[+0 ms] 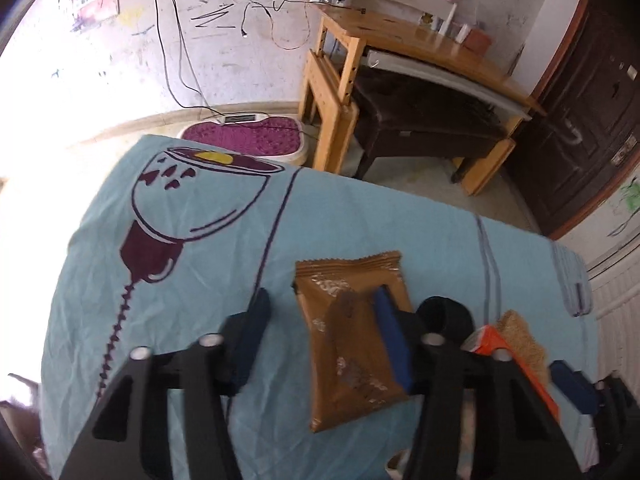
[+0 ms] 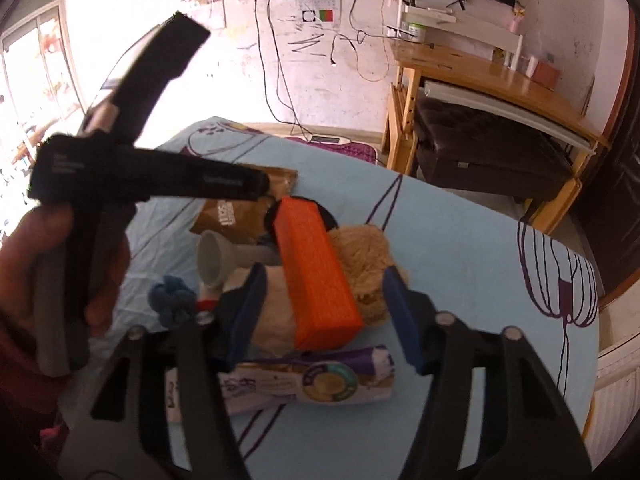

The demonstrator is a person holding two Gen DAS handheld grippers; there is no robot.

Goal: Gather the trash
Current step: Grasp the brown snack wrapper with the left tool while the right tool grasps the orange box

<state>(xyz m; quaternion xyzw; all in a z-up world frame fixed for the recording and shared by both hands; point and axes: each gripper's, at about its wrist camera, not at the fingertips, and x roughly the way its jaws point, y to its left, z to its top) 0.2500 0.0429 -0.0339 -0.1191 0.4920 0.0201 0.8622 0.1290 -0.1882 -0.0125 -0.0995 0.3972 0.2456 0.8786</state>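
Jaws, left: left gripper (image 1: 320, 322) has its blue pads part-spread astride the brown foil snack wrapper (image 1: 352, 336); right pad (image 1: 390, 332) lies against the wrapper, left pad (image 1: 256, 320) stands clear of it, so no pinch shown.
Jaws, right: right gripper (image 2: 326, 308) spread around the orange ribbed rectangular block (image 2: 318, 276); both pads stand off from it, nothing pinched.
Wrapper place: flat on the light blue printed tablecloth (image 1: 168, 272), near middle in the left wrist view; in the right wrist view it sits far left of the pile, partly under the left gripper's black body.
Other likely trash: purple-and-white printed packet with round gold label (image 2: 312, 380), nearest edge of the pile, untouched.
Pile around: grey plastic funnel (image 2: 218, 258) left of the block, tan plush toy (image 2: 366, 264) right of and behind it, blue knotted fabric piece (image 2: 170, 300) near left, black round item (image 1: 444, 314) behind the block.
Person: hand (image 2: 36, 264) holding the left gripper's handle, far left.
Room: wooden desk (image 1: 420, 40) beyond the table, far right.
Progress: early. No bin or bag visible in either view, nothing lifted. Wrapper grasp looks to be the current step.
Left to do: close on wrapper, lift, deposit; then packet.
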